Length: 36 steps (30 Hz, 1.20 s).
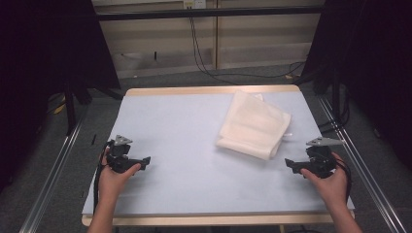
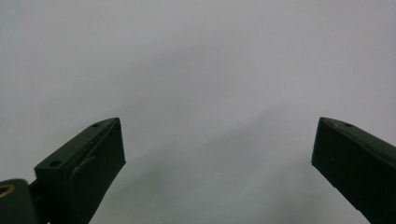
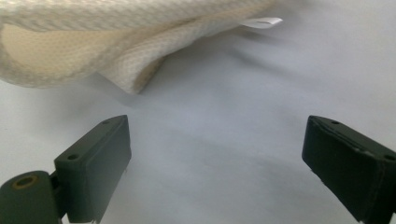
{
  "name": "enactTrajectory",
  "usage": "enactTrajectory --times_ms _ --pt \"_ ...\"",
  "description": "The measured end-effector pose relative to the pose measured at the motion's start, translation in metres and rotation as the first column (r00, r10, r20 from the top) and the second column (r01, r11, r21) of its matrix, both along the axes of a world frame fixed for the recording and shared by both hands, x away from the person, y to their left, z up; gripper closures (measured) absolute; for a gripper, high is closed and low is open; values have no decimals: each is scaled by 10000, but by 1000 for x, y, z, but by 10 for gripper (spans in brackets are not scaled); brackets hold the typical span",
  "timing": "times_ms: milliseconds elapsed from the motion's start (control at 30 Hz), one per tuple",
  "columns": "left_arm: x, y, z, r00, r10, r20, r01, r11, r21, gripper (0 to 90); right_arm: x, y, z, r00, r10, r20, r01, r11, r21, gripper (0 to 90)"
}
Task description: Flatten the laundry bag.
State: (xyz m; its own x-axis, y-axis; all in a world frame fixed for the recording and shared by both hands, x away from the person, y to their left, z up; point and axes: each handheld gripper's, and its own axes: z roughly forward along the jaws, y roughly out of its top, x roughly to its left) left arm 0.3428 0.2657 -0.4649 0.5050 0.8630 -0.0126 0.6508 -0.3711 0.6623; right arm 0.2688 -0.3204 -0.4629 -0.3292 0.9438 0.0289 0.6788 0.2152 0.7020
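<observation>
A folded cream mesh cloth (image 1: 253, 124) lies on the right half of the white table (image 1: 184, 145), with a small white tag (image 3: 261, 22) at its edge. My right gripper (image 1: 291, 165) rests low near the table's right edge, just in front of the cloth (image 3: 93, 42), jaws wide apart and empty. My left gripper (image 1: 142, 161) sits near the left edge, far from the cloth. It is open too, with bare table between its jaws, as the left gripper view (image 2: 217, 154) shows.
Metal rails (image 1: 53, 170) run along both sides of the table. Black stands and curtains (image 1: 58, 43) flank it, and cables (image 1: 204, 58) trail on the floor behind. The table's wooden rim (image 1: 214, 90) shows at the far edge.
</observation>
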Motion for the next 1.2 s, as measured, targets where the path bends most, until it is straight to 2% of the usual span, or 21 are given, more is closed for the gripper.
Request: enactTrajectory --times_ms 33,100,167,200,333,400,500,533,600,700,800,833,967,1033,1200 --pt "0 -2 -1 10000 46 40 -46 9999 -157 28 1 2 0 9999 121 -5 -121 9999 14 78" --pt "0 -4 0 10000 -20 88 21 9998 -173 28 4 6 0 9997 262 26 -262 9996 -72 84" --pt "0 -6 0 10000 -22 74 25 9996 -272 28 7 11 1 9993 365 -95 -364 9993 108 101" --pt "0 -7 0 9999 -115 66 117 9997 -216 28 9 12 0 9988 487 -39 -487 9988 -47 109" --pt "-1 -8 -2 9998 -176 7 176 9998 -1 29 12 20 2 9973 731 -63 -732 9973 -100 141" --pt "-1 -11 -3 9999 -125 -19 125 9998 -130 32 13 22 3 9961 879 -18 -879 9961 -73 168" --pt "-2 -14 -3 9996 -284 -74 284 9996 -22 35 13 24 3 9948 996 -211 -998 9950 -52 202" --pt "-2 -15 -3 9997 -221 -38 221 9997 -59 35 14 25 2 9937 1115 -138 -1116 9937 -60 210" --pt "-2 -16 -3 9996 -265 -67 265 9996 -112 36 13 26 1 9922 1216 -283 -1219 9925 -81 224" --pt "-2 -16 -3 9992 -381 -151 381 9993 13 39 14 29 1 9908 1324 -279 -1327 9911 -76 251" --pt "-2 -16 -3 9993 -357 -123 357 9993 60 43 18 27 2 9922 1236 -147 -1234 9922 153 323" --pt "-2 -16 -3 9995 -304 -85 304 9995 -2 43 19 27 3 9918 1264 -174 -1263 9919 102 364" --pt "-2 -15 -4 9997 -230 -48 230 9997 -28 43 23 35 4 9876 1561 -171 -1563 9877 -61 434" --pt "-2 -15 -3 9997 -230 -98 230 9997 -4 43 23 41 5 9866 1631 66 -1630 9865 -158 449" --pt "-2 -16 -4 9991 -379 -166 380 9992 83 47 27 49 10 9818 1900 45 -1899 9817 -172 501"
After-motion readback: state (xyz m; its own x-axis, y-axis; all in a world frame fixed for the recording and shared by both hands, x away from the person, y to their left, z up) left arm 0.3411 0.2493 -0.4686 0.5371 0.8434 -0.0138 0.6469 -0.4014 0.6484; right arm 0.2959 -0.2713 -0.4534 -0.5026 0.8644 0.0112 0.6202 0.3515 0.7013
